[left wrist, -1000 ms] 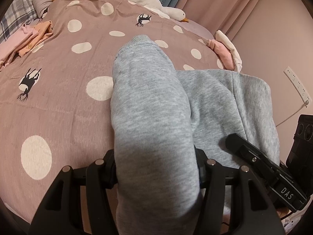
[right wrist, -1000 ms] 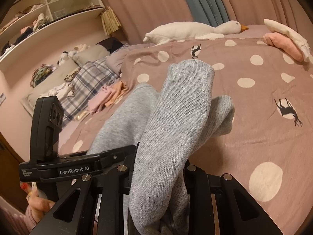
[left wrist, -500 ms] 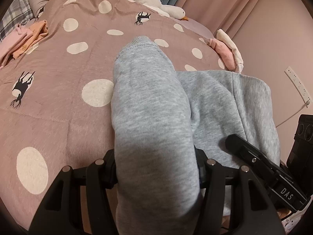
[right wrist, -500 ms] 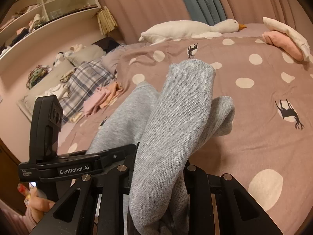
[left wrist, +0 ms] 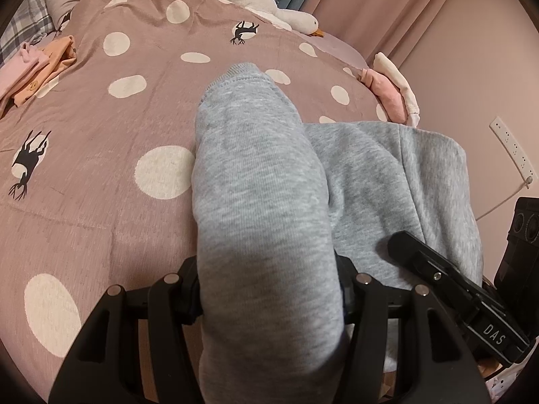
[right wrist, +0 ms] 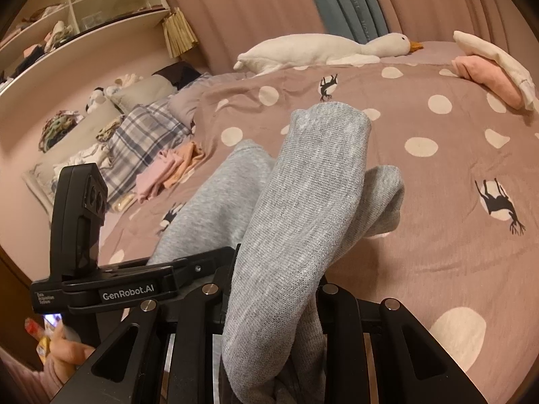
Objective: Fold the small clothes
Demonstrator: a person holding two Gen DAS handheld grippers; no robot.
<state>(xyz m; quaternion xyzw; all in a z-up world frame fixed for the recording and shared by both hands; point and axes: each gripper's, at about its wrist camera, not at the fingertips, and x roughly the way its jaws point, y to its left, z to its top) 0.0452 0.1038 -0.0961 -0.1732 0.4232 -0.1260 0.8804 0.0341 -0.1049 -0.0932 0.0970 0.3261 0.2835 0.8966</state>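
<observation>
Grey trousers [left wrist: 269,222] stayed clenched in both grippers, left [left wrist: 269,298] and right [right wrist: 273,306], over the bed [left wrist: 101,175]. Bedspread slid toward 12 o'clock. Counted: one goose [right wrist: 320,50], two folded piles at 9 o'clock [left wrist: 33,70] and 2 o'clock [left wrist: 390,91].

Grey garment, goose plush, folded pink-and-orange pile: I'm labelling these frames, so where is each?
grey garment [left wrist: 262,181], left wrist view, raised fold.
goose plush [right wrist: 303,50], right wrist view, white body.
pink-and-orange pile [right wrist: 168,171], right wrist view, pink top layer.
</observation>
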